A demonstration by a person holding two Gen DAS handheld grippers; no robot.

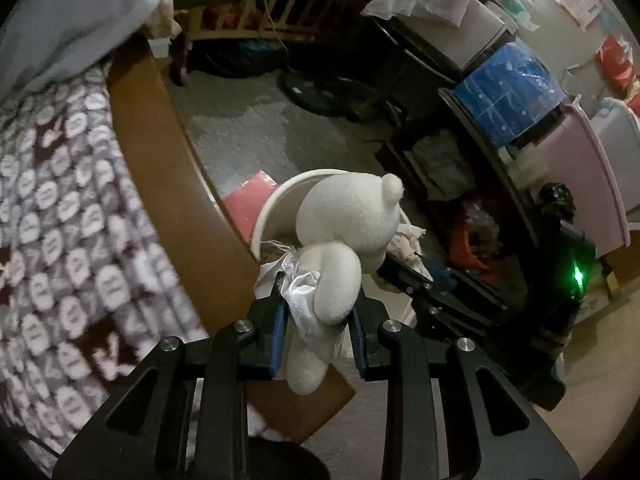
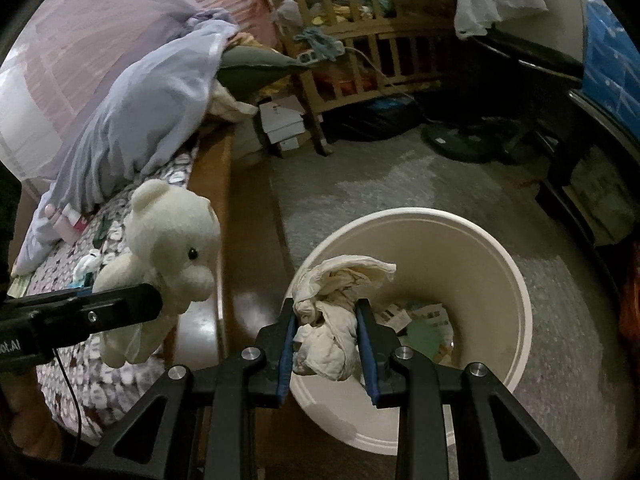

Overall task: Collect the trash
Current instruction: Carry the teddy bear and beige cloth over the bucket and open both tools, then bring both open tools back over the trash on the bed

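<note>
My left gripper [image 1: 318, 300] is shut on a white plush bear [image 1: 348, 216] with a shiny ribbon, held above the floor beside the bed. That bear [image 2: 172, 248] and the left gripper's black body [image 2: 92, 312] appear at the left of the right wrist view. My right gripper [image 2: 326, 320] is shut on a crumpled cream cloth [image 2: 332, 304], over the near rim of a cream round bin [image 2: 516, 276]. Paper scraps [image 2: 424, 324] lie at the bin's bottom. In the left wrist view the bin [image 1: 276, 204] is mostly hidden behind the bear, with the cloth [image 1: 406, 246] to its right.
A bed with a patterned blanket [image 1: 60, 208] and wooden side rail [image 1: 160, 152] runs along the left. A wooden crib [image 2: 360, 48], a fan base [image 2: 460, 140], dark shelving with a blue box [image 1: 508, 92] and pink bins [image 1: 580, 184] ring the grey floor [image 2: 360, 184]. A red item [image 1: 248, 196] lies by the bin.
</note>
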